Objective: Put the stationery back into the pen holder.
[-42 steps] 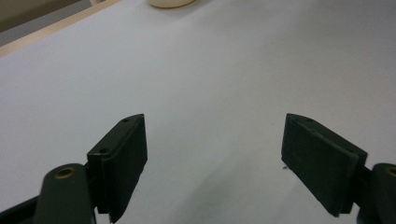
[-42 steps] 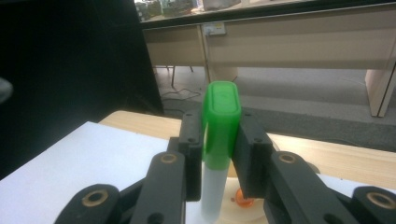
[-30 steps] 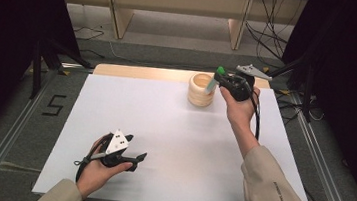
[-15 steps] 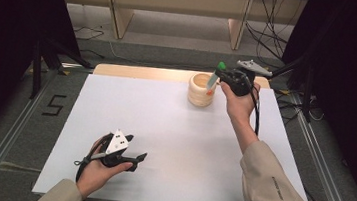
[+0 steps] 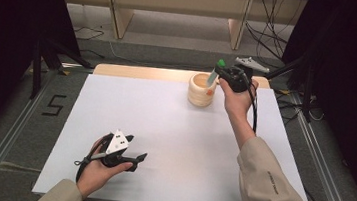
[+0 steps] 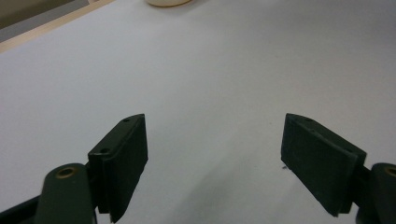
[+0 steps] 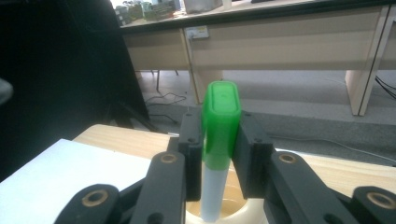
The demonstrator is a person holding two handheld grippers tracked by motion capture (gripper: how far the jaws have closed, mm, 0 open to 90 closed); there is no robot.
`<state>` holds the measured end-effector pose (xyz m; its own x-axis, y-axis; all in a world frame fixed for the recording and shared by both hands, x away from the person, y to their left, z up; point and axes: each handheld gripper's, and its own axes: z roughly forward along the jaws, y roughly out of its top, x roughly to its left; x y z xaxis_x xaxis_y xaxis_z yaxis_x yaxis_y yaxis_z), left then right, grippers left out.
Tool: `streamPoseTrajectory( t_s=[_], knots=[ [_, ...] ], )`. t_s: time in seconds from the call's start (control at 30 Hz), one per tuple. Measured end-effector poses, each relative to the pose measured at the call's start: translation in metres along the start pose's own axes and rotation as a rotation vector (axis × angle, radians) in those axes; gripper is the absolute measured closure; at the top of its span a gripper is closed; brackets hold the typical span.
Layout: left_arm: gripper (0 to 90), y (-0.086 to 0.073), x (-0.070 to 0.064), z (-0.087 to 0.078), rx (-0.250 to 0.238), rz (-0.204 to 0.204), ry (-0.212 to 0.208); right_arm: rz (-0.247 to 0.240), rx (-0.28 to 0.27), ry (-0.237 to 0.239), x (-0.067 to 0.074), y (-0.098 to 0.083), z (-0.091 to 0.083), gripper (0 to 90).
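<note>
Table (image 5: 163, 129): one, under one white sheet, both my hands over it.
Wooden cup (image 5: 201, 89): one, at the far edge.
My left tongs (image 5: 133, 148): spread, holding nothing, near side.
My right tongs (image 7: 218, 140): pinching one green-capped marker (image 7: 219, 128) upright, its tip inside the cup.

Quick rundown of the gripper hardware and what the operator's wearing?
Both grippers are black. The left gripper has flat rectangular pads, brass-coloured pivot rivets, a white three-cornered plate with dark dots and a black cable. The right gripper has a grey plate and a black cable along the forearm. Beige sleeves, small lettering on the right one.
</note>
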<state>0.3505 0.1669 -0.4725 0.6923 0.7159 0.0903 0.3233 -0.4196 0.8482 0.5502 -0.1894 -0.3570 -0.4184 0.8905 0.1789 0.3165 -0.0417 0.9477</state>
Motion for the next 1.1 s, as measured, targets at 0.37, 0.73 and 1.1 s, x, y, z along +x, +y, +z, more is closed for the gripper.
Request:
streamPoseTrajectory(
  t_s=[0.37, 0.73, 1.1],
  knots=[
    [22.9, 0.0, 0.0, 0.0, 0.004, 0.003, -0.002, 0.006, 0.0, -0.01, -0.001, 0.0, 0.006, 74.8],
    [22.9, 0.0, 0.0, 0.001, 0.005, 0.002, -0.004, -0.008, 0.005, -0.015, 0.003, -0.001, 0.012, 74.7],
    [22.9, -0.001, 0.0, 0.001, 0.011, 0.004, -0.007, -0.009, 0.024, -0.031, 0.003, -0.007, 0.019, 74.7]
  ],
)
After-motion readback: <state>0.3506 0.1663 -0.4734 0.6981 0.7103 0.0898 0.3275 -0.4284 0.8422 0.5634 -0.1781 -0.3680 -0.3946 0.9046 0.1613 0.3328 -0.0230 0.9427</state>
